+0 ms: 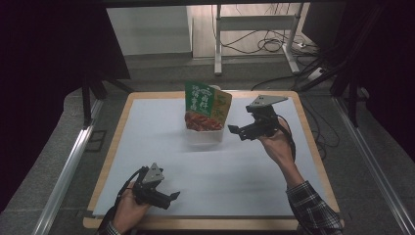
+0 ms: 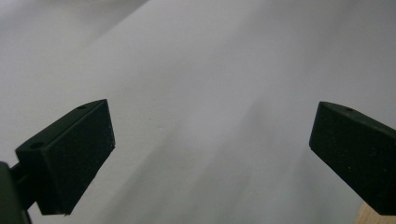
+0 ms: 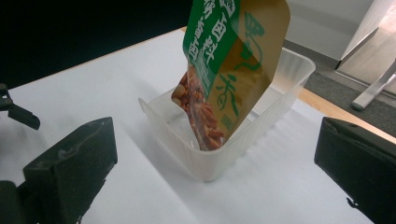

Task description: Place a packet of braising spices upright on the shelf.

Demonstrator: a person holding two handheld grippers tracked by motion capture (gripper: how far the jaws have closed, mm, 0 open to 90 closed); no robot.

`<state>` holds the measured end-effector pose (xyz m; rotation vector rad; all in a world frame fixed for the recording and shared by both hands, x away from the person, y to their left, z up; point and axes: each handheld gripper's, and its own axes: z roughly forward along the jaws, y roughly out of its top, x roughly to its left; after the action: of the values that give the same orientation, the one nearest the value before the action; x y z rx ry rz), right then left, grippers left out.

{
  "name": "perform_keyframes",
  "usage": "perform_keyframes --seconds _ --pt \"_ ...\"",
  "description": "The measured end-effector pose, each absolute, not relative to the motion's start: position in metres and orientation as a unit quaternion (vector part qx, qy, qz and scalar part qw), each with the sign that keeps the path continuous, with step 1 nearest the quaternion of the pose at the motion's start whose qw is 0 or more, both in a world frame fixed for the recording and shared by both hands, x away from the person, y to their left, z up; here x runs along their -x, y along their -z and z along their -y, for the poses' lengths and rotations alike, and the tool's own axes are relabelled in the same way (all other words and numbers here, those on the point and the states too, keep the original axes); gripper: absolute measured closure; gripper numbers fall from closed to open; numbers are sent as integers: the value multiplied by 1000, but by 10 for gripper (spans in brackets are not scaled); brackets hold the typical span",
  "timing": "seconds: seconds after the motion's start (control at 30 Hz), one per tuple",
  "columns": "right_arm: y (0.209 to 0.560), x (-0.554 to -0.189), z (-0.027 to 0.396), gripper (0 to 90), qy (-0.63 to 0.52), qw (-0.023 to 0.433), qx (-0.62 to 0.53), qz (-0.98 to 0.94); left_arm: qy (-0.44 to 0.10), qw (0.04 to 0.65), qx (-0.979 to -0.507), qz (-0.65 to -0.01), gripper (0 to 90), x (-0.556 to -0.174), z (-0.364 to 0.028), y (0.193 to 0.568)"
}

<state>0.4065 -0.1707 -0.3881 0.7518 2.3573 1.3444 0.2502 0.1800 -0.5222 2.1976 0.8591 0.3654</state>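
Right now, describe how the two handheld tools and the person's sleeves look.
Both the left tool and the right tool are black, two-jawed, each topped by a grey three-cornered plate and trailing a black cable. The jaws end in flat black blocks. The right sleeve is dark plaid.

A white sheet (image 1: 205, 166) covers the wooden tabletop (image 1: 313, 147). Beyond its far edge lies grey floor (image 1: 161, 73), where a metal frame (image 1: 254, 22) stands with cables (image 1: 266, 44) coiled beneath it. Aluminium rails (image 1: 68, 166) run along both sides.

One snack bag (image 1: 207, 106), one clear tub (image 1: 206, 135), two grippers (image 1: 159, 196) (image 1: 243, 132)
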Motion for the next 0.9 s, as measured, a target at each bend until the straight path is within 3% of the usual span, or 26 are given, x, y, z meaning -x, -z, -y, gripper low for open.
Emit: perform_keyframes --seconds 0.9 --pt "413 -380 215 0 -477 167 -300 -809 -144 367 -856 -335 0 -250 -180 522"
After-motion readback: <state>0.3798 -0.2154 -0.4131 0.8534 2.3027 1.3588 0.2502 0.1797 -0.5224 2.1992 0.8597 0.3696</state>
